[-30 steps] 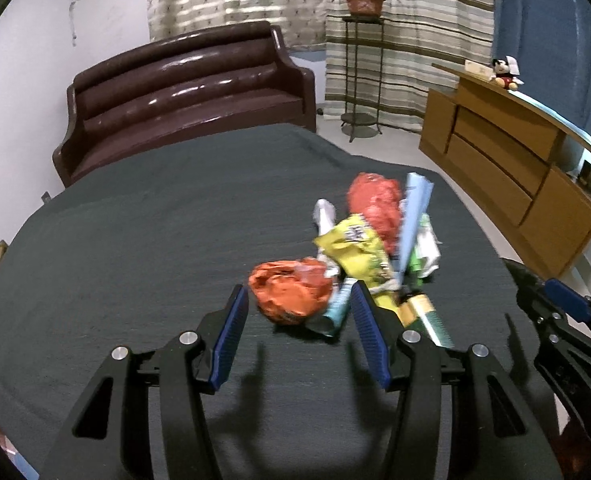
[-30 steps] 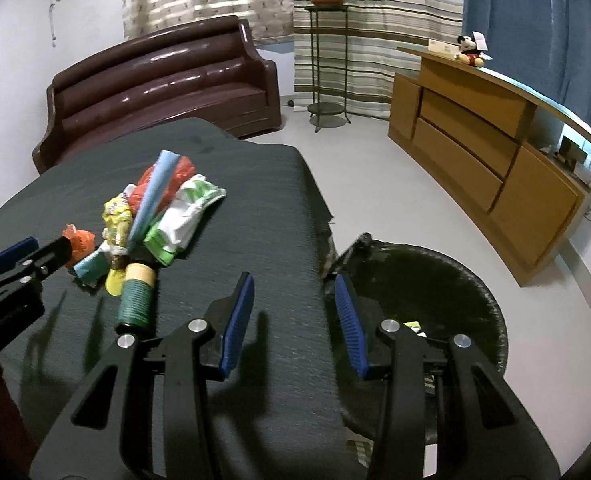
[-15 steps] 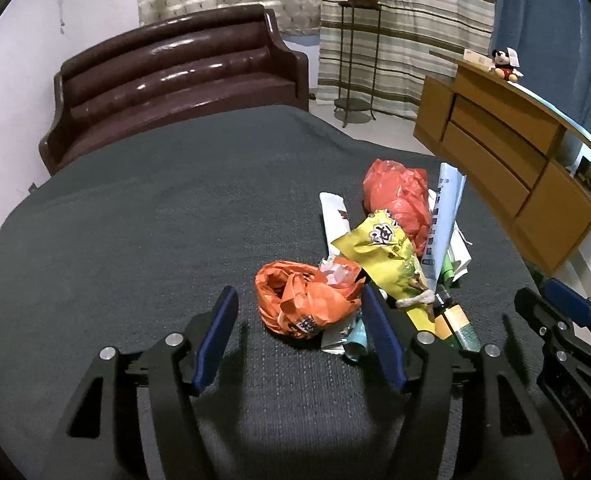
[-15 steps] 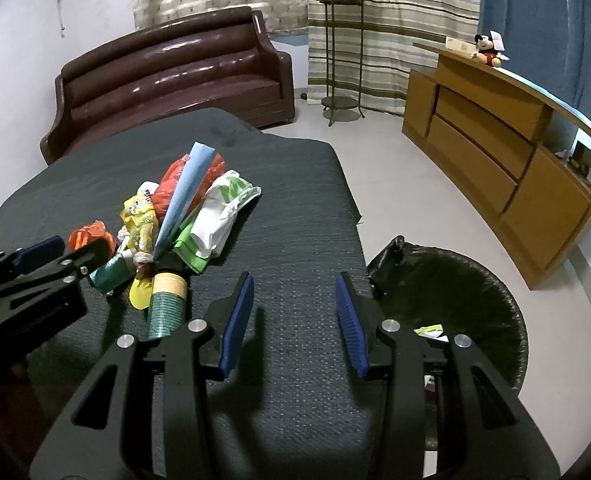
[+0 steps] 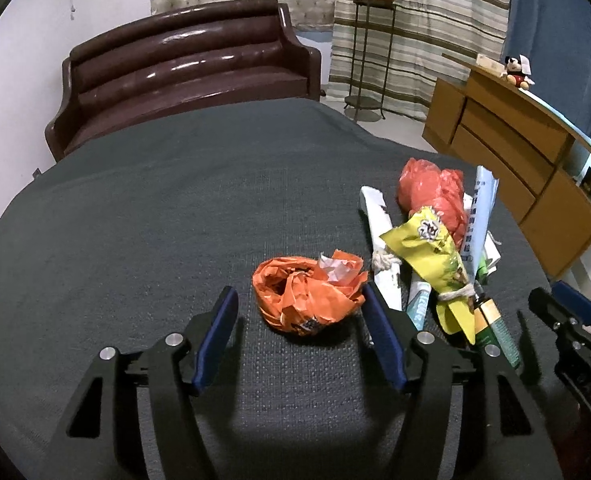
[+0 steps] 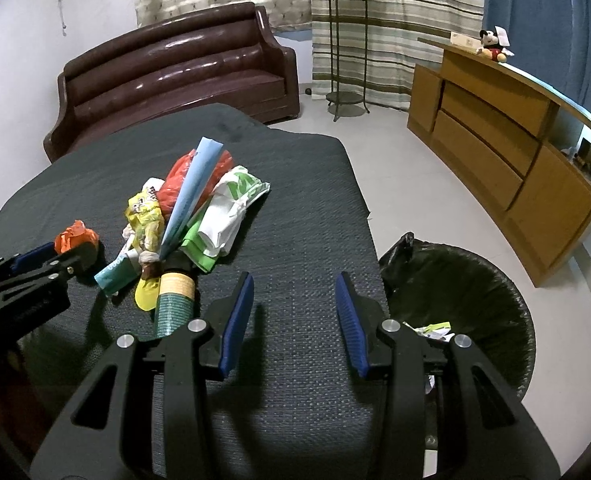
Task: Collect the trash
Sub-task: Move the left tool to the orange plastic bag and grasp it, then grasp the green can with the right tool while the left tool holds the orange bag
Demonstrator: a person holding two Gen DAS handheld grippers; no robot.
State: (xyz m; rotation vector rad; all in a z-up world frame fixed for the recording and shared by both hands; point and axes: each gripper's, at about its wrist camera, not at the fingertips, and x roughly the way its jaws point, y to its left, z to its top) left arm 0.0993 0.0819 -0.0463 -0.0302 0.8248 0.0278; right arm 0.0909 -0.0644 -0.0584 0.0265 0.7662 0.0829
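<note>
A crumpled orange plastic bag (image 5: 307, 296) lies on the dark grey tablecloth (image 5: 135, 220). My left gripper (image 5: 299, 290) is open around it: the right pad is at the bag's edge, the left pad stands clear. Right of it is a trash pile: a red bag (image 5: 431, 196), a yellow wrapper (image 5: 431, 248), a light blue sleeve (image 5: 481, 216), a white and green bag (image 6: 231, 208) and a green roll (image 6: 175, 304). My right gripper (image 6: 295, 284) hovers open over bare cloth near the table's right edge, holding nothing. A black-lined bin (image 6: 475, 280) stands on the floor beside the table.
A brown leather sofa (image 5: 183, 64) stands behind the table. A wooden sideboard (image 5: 515, 140) runs along the right wall, and a plant stand (image 5: 371, 40) stands by the curtains. Pale floor lies between the table and the sideboard. The bin holds a few scraps (image 6: 431, 328).
My left gripper has moved forward and its jaws have widened, so the orange bag now sits between them. My right gripper has shifted slightly further over the table.
</note>
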